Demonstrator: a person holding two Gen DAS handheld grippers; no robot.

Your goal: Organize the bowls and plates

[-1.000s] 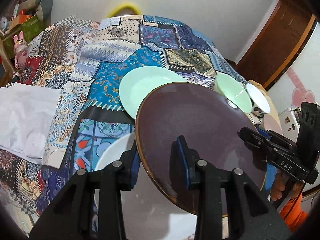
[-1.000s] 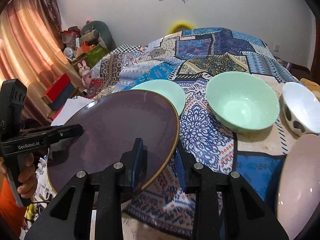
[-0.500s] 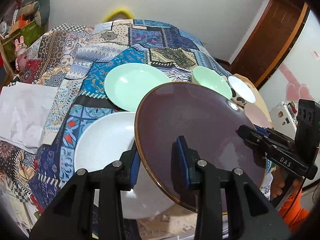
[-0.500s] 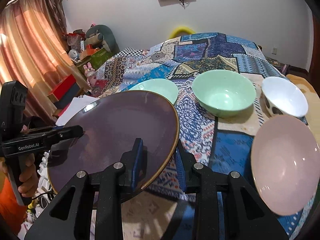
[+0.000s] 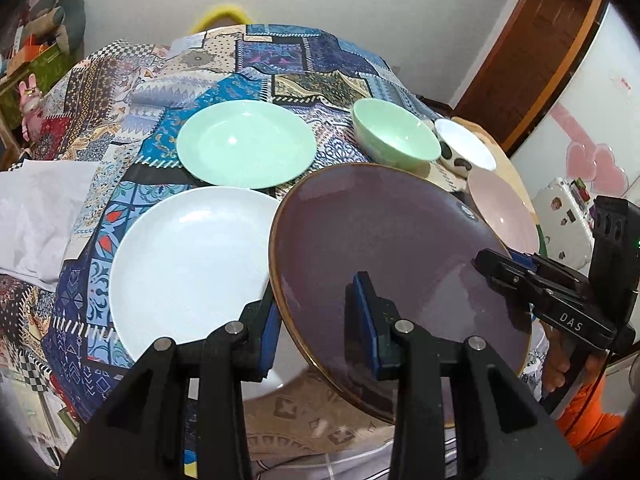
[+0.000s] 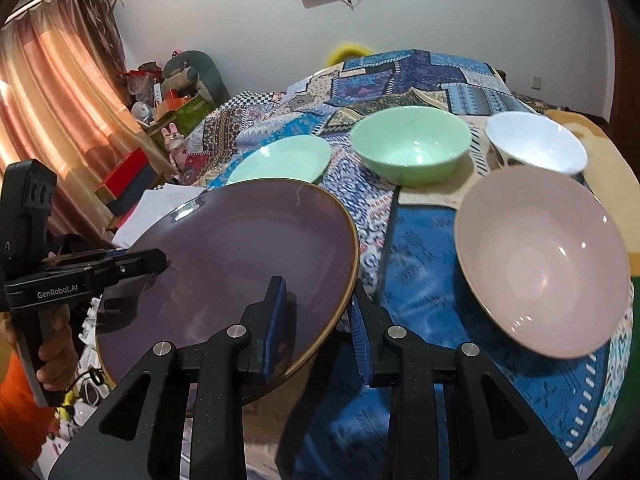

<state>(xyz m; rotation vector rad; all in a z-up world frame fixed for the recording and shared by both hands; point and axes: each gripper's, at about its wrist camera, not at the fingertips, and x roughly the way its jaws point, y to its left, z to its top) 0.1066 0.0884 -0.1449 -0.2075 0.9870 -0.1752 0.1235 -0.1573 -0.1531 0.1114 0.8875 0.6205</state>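
Purple plate (image 5: 384, 248) lifted higher; right gripper (image 5: 486, 265) reads "DAS"

1. Left wrist cam: close behind left gripper (image 5: 316, 344), facing over table's left half.
2. Right wrist cam: close behind right gripper (image 6: 318, 328), right half.
3. Shared: purple plate (image 5: 396, 264), green bowl (image 6: 412, 144).

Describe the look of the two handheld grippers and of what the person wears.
Both grippers are matte black plastic with angular triangular finger arms, silver screws and blue pads on the fingertips. The left gripper bears white "GenRobot.AI" lettering on its side; the right gripper reads "DAS". Each has a boxy black block on top of its pistol-style handle. The person wears an orange sleeve.
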